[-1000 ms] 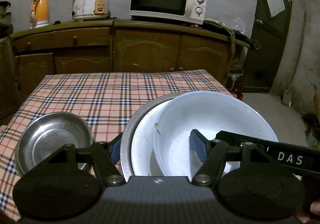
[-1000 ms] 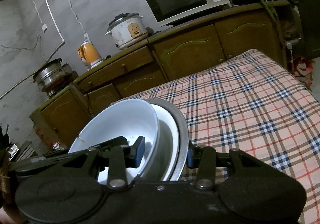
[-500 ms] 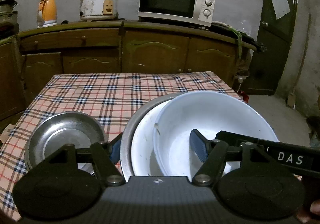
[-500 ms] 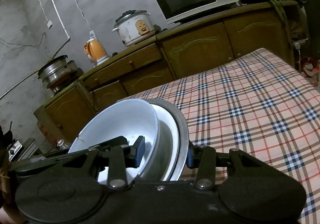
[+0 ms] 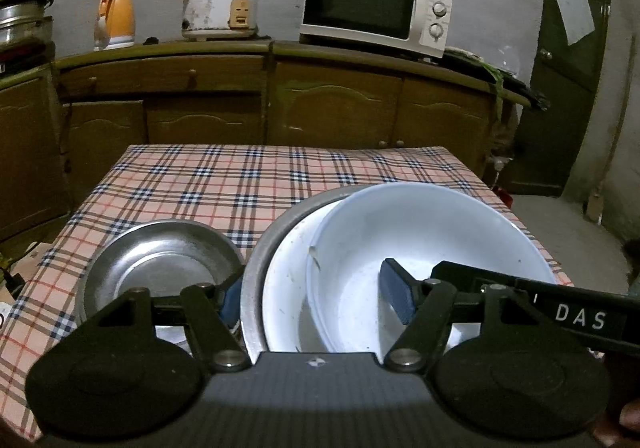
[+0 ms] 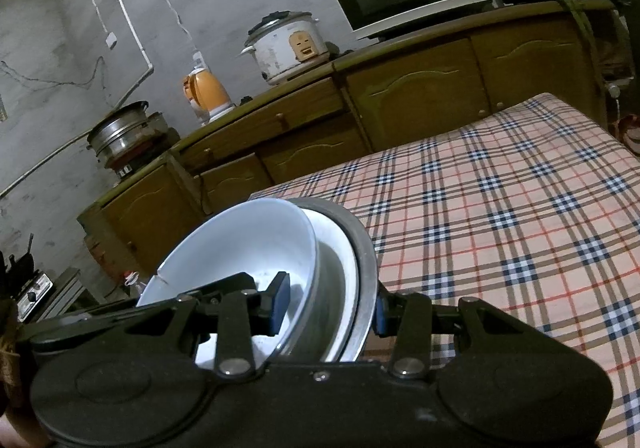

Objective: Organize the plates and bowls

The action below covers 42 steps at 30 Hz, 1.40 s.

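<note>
I hold one stack with both grippers: a white bowl [image 5: 432,232] in a white plate [image 5: 288,288] in a steel basin [image 5: 256,268], above the checked table [image 5: 240,183]. My left gripper [image 5: 312,300] is shut on its near left rim, one pad outside the steel, the other inside the white bowl. The right gripper [image 6: 330,308] is shut on the rim the same way, its left pad inside the white bowl [image 6: 240,244] and its right pad outside the steel basin [image 6: 366,256]. Its black finger [image 5: 576,316] crosses the left wrist view. A separate steel bowl [image 5: 160,268] lies on the cloth just left of the stack.
Behind the table runs a wooden cabinet [image 5: 336,107] bearing a microwave [image 5: 376,7], a rice cooker [image 5: 218,7] and an orange kettle [image 5: 116,17]. A dark door [image 5: 572,47] stands at the right. Checked cloth [image 6: 520,207] stretches to the right of the stack.
Both grippers have slid leftwards over the table with the stack still in their grip. The separate steel bowl now shows closer to the stack.
</note>
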{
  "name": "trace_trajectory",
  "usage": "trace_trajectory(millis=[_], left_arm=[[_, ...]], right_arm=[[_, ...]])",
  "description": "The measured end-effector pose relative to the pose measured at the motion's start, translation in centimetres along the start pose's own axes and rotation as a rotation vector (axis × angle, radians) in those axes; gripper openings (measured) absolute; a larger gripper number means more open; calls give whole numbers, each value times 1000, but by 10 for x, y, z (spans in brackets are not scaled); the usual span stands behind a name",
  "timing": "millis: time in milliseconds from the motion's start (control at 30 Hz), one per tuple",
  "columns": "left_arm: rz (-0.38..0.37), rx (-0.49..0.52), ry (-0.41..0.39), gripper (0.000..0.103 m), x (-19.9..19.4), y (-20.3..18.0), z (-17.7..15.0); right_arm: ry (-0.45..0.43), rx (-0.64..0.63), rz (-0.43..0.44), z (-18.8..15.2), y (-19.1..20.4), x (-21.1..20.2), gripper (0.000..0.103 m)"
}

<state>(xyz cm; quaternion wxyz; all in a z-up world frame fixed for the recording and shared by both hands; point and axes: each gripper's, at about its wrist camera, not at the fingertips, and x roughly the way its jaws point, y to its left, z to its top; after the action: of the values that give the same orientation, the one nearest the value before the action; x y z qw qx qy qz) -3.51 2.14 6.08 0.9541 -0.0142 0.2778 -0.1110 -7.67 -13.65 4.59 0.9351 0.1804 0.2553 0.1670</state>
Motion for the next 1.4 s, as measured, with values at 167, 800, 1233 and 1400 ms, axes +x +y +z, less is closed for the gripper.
trace_trajectory(millis=[167, 800, 1233, 1400], left_arm=[[12, -11, 1, 71, -1, 9, 0], [55, -62, 15, 71, 1, 53, -3], [68, -81, 27, 71, 6, 79, -5], [77, -92, 32, 71, 8, 90, -8]], right_arm=[[9, -8, 10, -2, 9, 7, 51], [60, -45, 44, -9, 45, 50, 51], [86, -60, 54, -15, 61, 76, 51], [101, -69, 60, -19, 69, 87, 51]])
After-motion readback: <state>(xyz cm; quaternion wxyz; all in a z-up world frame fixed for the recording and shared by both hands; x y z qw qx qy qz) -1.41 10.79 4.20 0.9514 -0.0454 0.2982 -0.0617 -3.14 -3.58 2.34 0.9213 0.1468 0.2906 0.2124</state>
